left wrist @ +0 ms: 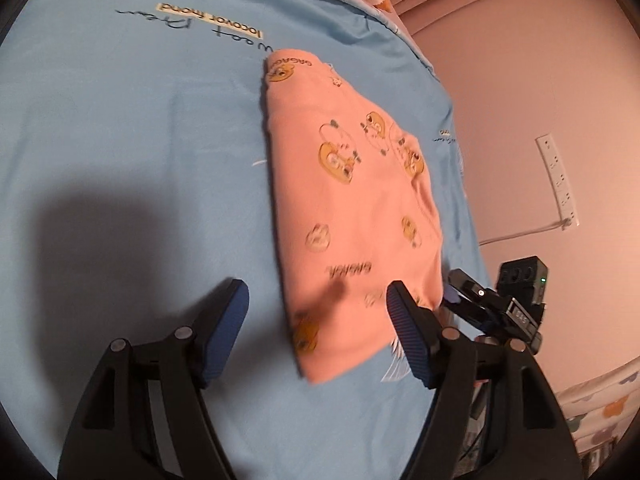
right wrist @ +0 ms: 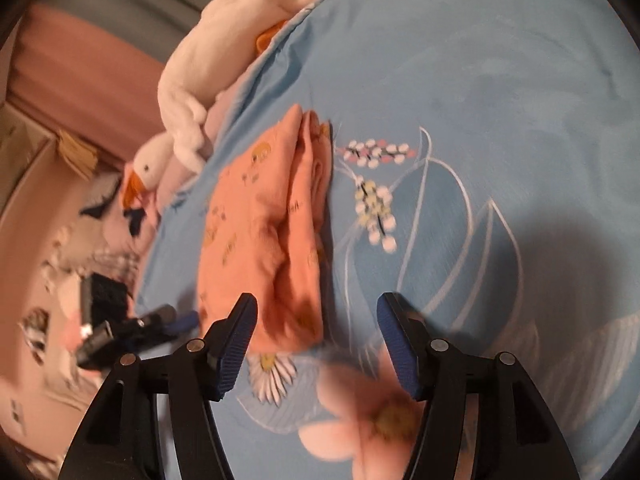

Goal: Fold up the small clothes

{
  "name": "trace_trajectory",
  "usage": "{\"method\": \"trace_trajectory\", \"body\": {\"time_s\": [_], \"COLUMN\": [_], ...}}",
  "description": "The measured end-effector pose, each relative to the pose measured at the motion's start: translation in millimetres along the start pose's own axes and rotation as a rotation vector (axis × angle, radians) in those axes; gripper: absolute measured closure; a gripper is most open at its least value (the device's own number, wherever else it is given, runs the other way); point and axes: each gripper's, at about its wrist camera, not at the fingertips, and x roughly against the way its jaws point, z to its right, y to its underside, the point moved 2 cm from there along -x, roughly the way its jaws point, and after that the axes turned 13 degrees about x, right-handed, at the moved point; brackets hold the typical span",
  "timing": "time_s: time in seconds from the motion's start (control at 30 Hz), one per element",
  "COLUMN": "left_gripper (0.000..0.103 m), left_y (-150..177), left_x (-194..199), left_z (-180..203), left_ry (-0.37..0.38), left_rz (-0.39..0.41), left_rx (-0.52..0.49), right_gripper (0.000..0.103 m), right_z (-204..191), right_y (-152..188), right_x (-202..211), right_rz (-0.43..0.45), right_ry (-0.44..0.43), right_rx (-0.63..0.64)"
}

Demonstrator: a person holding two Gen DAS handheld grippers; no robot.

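Fingers of the left gripper (left wrist: pixel 318 334) stand spread apart, blue ribbed pads clear of cloth, the near corner of the garment lying between and below them but not pinched; fingers of the right gripper (right wrist: pixel 318 340) are likewise released, holding nothing, the garment's near end just beside the left-hand pad. One small pink cotton garment with orange cartoon prints (left wrist: pixel 348 208) lies on the light blue floral bedspread (left wrist: pixel 140 140), already doubled over: the right wrist view shows stacked layers along one edge. Judgement: the fold looks largely done and the piece set down; perhaps a last tidy or a further halving remains. Count: one garment, two grippers, one white plush goose with an orange beak (right wrist: pixel 192 92) at the bed's edge, no further clothes visible.
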Motion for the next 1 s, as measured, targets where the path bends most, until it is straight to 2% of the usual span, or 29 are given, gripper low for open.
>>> {"method": "trace_trajectory", "body": {"time_s": [0.17,0.4,0.53,0.57,0.67,0.7,0.83,0.9,1.0], "left_gripper": [0.031,0.029,0.032,0.036,0.058,0.061,0.066,0.069,0.073], "left_y": [-18.0,-36.3,-40.1,-40.4,-39.4,-39.1,-41.0,-36.7,-30.1], "left_x": [-19.3,-36.3,-41.1,-43.1,-43.8,-42.8,-44.3,-45.7,-44.3], "left_z": [11.4,22.0,26.5,27.7,27.4,25.9,24.8,33.0,41.0], "left_ry": [0.039,0.048,0.027,0.018,-0.045,-0.062,-0.094,-0.15,-0.195], "left_rz": [-0.029,-0.028,-0.016,-0.013,0.005,0.01,0.024,0.047,0.072], "left_rx": [0.007,0.001,-0.016,-0.021,-0.051,-0.054,-0.042,-0.092,-0.145], "right_gripper": [0.04,0.041,0.056,0.057,0.059,0.061,0.064,0.067,0.071], "right_z": [-2.7,-14.0,-13.1,-11.7,-8.2,-6.8,-11.8,-17.8,-28.8], "right_y": [-19.5,-42.7,-47.1,-46.2,-44.2,-44.8,-47.2,-46.9,-47.2], "right_x": [-25.4,-61.7,-69.2,-67.9,-64.0,-64.0,-67.0,-66.2,-64.1], "right_rz": [-0.014,-0.033,-0.03,-0.027,-0.021,-0.022,-0.029,-0.028,-0.019], "right_ry": [-0.085,-0.117,-0.1,-0.097,-0.096,-0.096,-0.06,-0.018,0.048], "right_rx": [-0.025,0.002,0.017,0.02,0.025,0.023,0.047,0.083,0.135]}}
